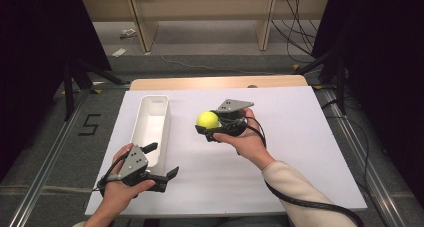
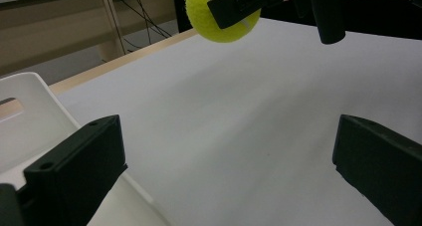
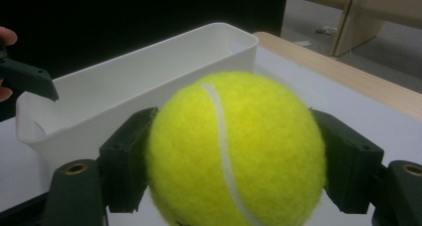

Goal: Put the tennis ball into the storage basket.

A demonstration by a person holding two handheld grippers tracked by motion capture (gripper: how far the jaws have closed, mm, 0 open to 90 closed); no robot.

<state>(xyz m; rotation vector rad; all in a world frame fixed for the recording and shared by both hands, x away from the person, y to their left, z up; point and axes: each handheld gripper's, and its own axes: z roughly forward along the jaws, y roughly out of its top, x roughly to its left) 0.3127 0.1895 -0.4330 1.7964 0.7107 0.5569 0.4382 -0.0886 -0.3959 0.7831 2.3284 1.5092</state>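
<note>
A yellow-green tennis ball (image 1: 207,118) is clamped between the black jaws of my right gripper (image 1: 207,122), to the right of the long white bin (image 1: 150,129). In the right gripper view the ball (image 3: 234,151) bulges between both pads, and the bin (image 3: 139,81) lies just beyond it. The left gripper view shows the ball (image 2: 219,22) hanging off the white board. My left gripper (image 1: 162,161) stands open at the bin's near end, nothing between its jaws (image 2: 226,171).
A white board (image 1: 300,152) covers the wooden table (image 1: 215,82). The bin's inside looks bare. A cable (image 1: 310,204) trails from the right gripper along the sleeve. Shelving and loose cables stand on the floor beyond the table.
</note>
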